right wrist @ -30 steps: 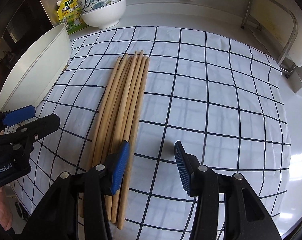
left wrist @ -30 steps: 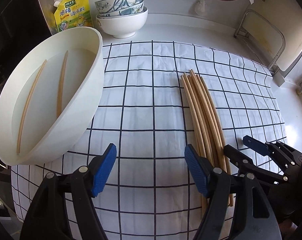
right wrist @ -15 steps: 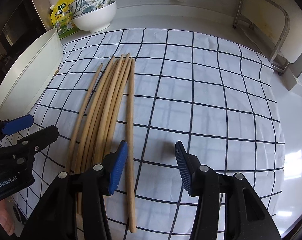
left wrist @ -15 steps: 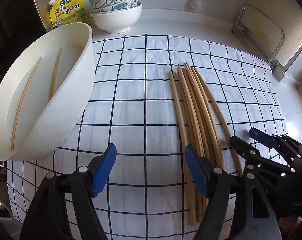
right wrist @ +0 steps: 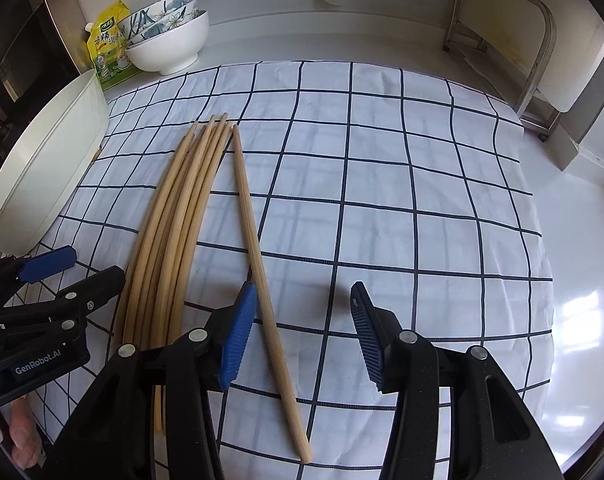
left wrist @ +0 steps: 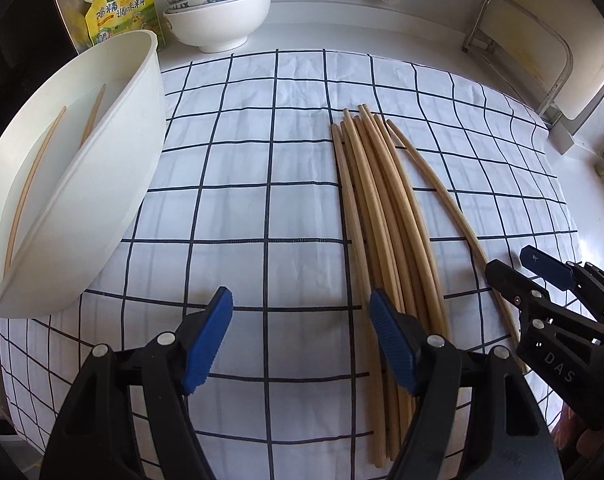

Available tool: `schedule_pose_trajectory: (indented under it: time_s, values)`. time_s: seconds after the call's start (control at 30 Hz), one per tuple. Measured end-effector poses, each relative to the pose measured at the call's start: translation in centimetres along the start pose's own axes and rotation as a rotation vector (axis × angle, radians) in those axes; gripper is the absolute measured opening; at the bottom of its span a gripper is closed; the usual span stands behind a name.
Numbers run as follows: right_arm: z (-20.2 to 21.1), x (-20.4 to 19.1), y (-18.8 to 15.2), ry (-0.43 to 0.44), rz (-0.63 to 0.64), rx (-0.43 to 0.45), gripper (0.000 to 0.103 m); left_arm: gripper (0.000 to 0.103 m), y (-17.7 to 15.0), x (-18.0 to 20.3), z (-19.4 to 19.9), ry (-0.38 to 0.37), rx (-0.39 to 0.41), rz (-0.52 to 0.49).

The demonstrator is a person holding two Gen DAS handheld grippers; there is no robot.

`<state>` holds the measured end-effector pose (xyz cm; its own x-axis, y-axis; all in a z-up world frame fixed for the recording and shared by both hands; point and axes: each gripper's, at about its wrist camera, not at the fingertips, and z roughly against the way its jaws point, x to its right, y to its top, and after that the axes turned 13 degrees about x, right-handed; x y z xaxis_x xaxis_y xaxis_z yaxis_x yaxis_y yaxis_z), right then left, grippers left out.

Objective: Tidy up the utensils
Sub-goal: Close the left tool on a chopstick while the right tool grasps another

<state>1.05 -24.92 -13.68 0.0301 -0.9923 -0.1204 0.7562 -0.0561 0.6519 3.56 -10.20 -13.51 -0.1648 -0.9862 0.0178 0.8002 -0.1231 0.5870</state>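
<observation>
Open cloth: the checked cloth (right wrist: 401,200) lies bare right of the lone chopstick (right wrist: 258,248).
Left side: white tub (left wrist: 114,184) blocks it.
Back: stacked bowls (left wrist: 222,16) and metal rack (right wrist: 501,40) line the wall.
Middle: chopstick bundle (left wrist: 385,216).

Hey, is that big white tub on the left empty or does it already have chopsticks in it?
Not empty. The white tub holds two chopsticks lying along its floor; the rest lie outside on the checked cloth.

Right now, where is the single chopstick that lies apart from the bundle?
In the right wrist view the lone chopstick lies on the checked cloth just right of the bundle, its near part between the open right gripper fingers.
</observation>
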Motion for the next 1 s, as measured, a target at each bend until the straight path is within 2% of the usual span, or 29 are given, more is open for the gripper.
schedule_pose_trajectory:
  time_s: [0.27, 0.6, 0.8, 0.87, 0.9, 0.97, 1.0]
  values:
    - [0.0, -0.2, 0.0, 0.001, 0.005, 0.003, 0.047, 0.075, 0.0, 0.4, -0.7, 0.038, -0.009, -0.023]
    - [-0.8, -1.2, 0.2, -0.019, 0.073, 0.017, 0.047, 0.073, 0.5, 0.2, -1.2, 0.050, 0.010, -0.006]
    - [-1.3, -1.9, 0.7, 0.010, 0.119, 0.027, 0.046, 0.039, 1.0, 1.2, -0.9, 0.009, 0.024, -0.027]
    - [-1.4, -2.2, 0.9, 0.029, 0.134, 0.027, 0.037, 0.026, 1.1, 1.5, -0.8, -0.005, 0.022, -0.036]
    - [-1.4, -2.4, 0.9, 0.036, 0.142, 0.027, 0.034, 0.024, 1.1, 1.5, -0.8, -0.012, 0.019, -0.039]
    - [-1.5, -2.7, 1.0, 0.037, 0.145, 0.027, 0.017, 0.014, 1.1, 1.6, -0.9, -0.022, 0.012, -0.040]
    - [-1.5, -2.7, 1.0, 0.034, 0.145, 0.025, 0.012, 0.012, 1.1, 1.6, -0.9, -0.025, 0.008, -0.041]
